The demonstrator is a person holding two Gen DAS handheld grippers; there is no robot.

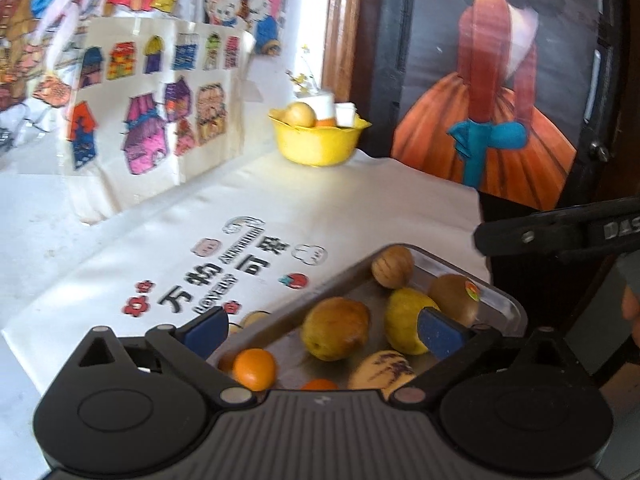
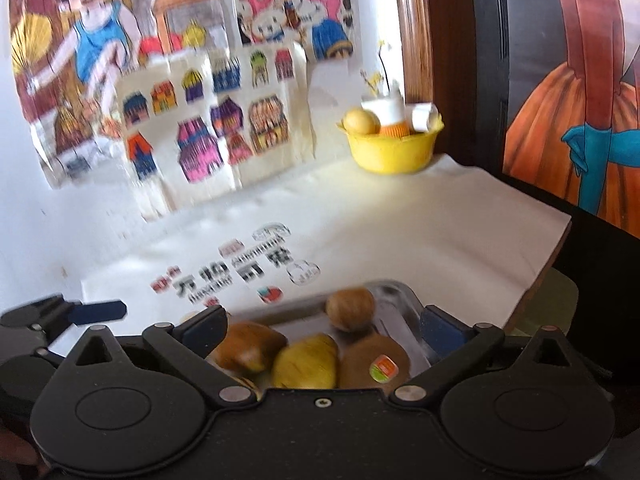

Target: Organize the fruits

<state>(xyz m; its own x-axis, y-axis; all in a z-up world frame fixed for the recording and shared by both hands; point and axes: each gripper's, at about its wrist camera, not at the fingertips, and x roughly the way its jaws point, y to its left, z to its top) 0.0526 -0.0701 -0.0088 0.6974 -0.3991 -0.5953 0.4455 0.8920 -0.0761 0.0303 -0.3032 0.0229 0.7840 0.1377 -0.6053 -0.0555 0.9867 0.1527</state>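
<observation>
- Coloured cartoon drawings (image 1: 160,120) lined the back wall, and a white cloth (image 1: 360,200) with printed characters covered the table.
- A metal tray (image 1: 508,304) lay at the near edge of the cloth, holding the fruits: a stickered kiwi (image 2: 376,360), a pear (image 1: 336,328), an orange (image 1: 255,369) and others.
- A yellow bowl (image 1: 318,142) stood well apart at the far corner.
- The left gripper (image 1: 324,328) and right gripper (image 2: 326,330) both hung above the tray, jaws spread wide, gripping nothing.
</observation>
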